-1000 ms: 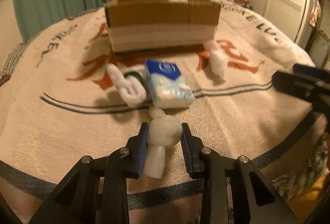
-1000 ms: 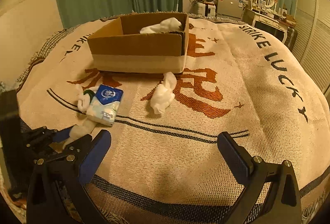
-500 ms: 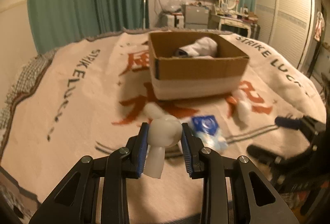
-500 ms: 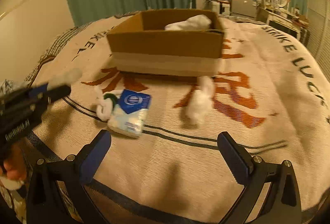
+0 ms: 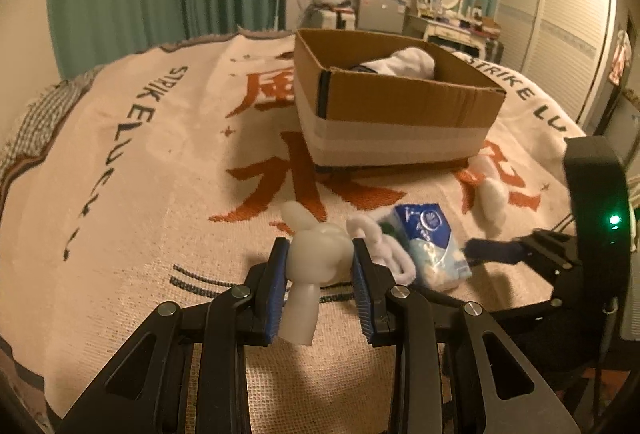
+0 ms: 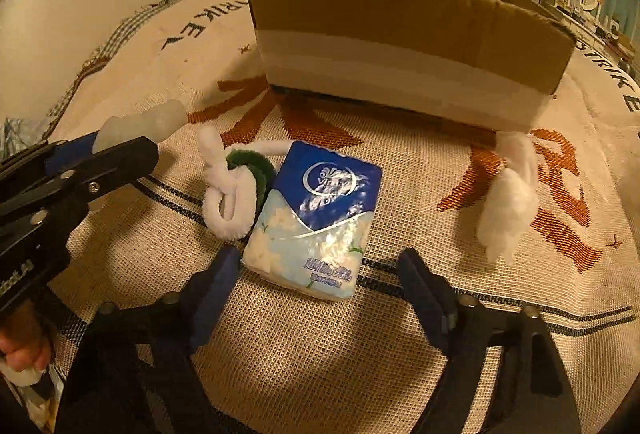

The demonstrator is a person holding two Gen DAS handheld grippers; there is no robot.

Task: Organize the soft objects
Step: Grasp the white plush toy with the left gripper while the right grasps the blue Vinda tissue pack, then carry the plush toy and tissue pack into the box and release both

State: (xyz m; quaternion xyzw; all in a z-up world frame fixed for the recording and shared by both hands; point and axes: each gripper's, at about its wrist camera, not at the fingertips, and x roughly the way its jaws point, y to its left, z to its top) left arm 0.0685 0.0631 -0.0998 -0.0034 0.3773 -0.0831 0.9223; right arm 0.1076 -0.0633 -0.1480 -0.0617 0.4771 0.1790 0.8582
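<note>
A: Left cam first. What's the left gripper [image 5: 320, 270] got?

B: A pale rubbery toy [image 5: 316, 266], clamped between the blue pads, tail end hanging below the jaws. It's up off the blanket [image 5: 120, 194], prob so it can clear the box [image 5: 400, 114] wall and drop in.

A: Box already in use?

B: Yep, a white bundle [image 5: 404, 62] sits inside, toward the far corner. So the box looks like the collecting spot. It's open-topped, sitting mid-bed, well beyond the toy.

A: What's left out?

B: Tissue pack [image 5: 430, 248], a white fuzzy loop [image 5: 384, 254] touching its left edge, and a cotton wad [image 5: 494, 198] near the box's front right corner. The right gripper comes in from the right, one finger next to the pack.

A: Now right cam.

B: The right gripper [image 6: 320, 274] points down at the tissue pack [image 6: 316, 218]. Jaws are closing, w/ the pack's near end between them, but the pads aren't pressing it yet; there's a gap on each side. Straddling the short end seems sensible, since it's squashy and narrower there.

A: The loop?

B: The fuzzy loop [image 6: 228, 194] w/ a green bit lies against the pack's left side, so it may get nudged. The wad [image 6: 508, 206] is apart on the right, just before the box [image 6: 400, 46]. The left gripper [image 6: 80, 162] is at the left edge, toy [image 6: 140, 124] poking out.
</note>
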